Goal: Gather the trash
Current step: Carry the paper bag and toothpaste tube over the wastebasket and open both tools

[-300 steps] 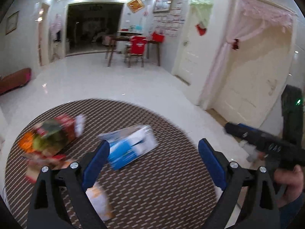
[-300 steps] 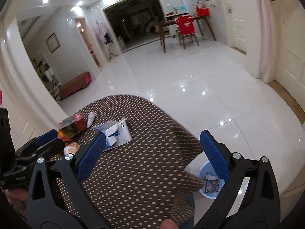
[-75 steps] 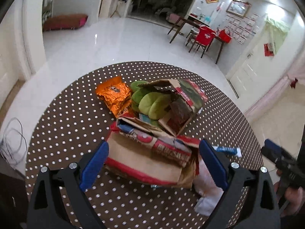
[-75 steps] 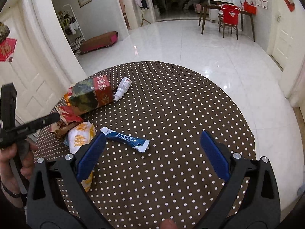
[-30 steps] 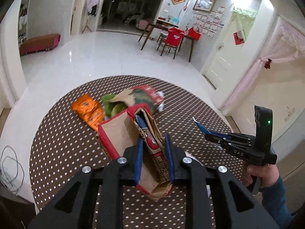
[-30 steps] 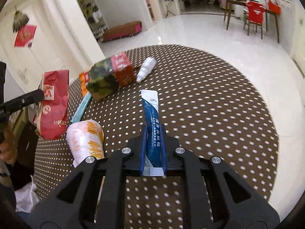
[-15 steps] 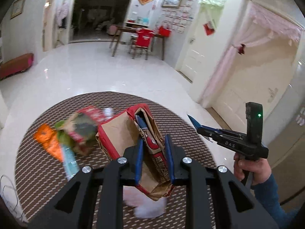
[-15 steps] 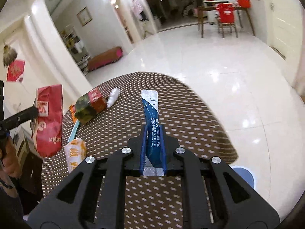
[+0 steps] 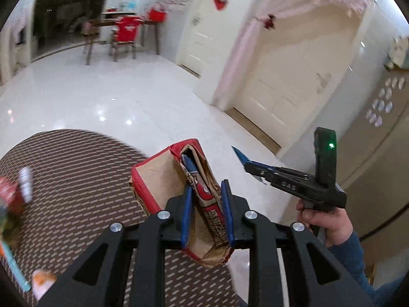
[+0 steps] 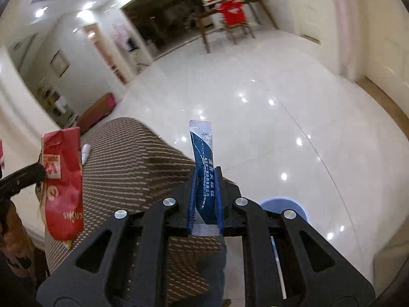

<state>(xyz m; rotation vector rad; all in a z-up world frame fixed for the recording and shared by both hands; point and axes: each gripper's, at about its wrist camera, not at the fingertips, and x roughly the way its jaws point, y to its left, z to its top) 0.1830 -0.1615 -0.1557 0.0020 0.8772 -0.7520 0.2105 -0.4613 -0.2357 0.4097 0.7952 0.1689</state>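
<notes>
Two pieces of trash are off the worktop [image 9: 76, 192] at once, one in each pair of tongs. The left tongs [image 9: 205, 212] are clamped on a crumpled red-and-brown paper bag [image 9: 179, 179], pinched across its folded middle so that the open mouth points away ahead of the fingertips and the torn bottom hangs below the pads; gripping the fold is probably what keeps the limp paper from sagging loose. The right tongs [image 10: 205, 199] are clamped on a slim blue sachet [image 10: 203, 153], which stands straight out ahead of the pads with its sealed white end farthest away, a grip low on its length that holds it stiff. Just beyond and to the right of the right tongs, a round blue bin [image 10: 282, 206] sits on the glossy floor, mostly covered by the tong frame, so its contents cannot be seen; my guess is that both loads are being carried toward it. In the left wrist view the right tongs appear to the right of the bag, held by a hand [image 9: 324, 220] in a blue sleeve. More litter lies on the worktop to the left of the left tongs, but it is smeared by blur and cut off at the edge, too unclear to name. What sits inside the bag's mouth is also hard to make out.
</notes>
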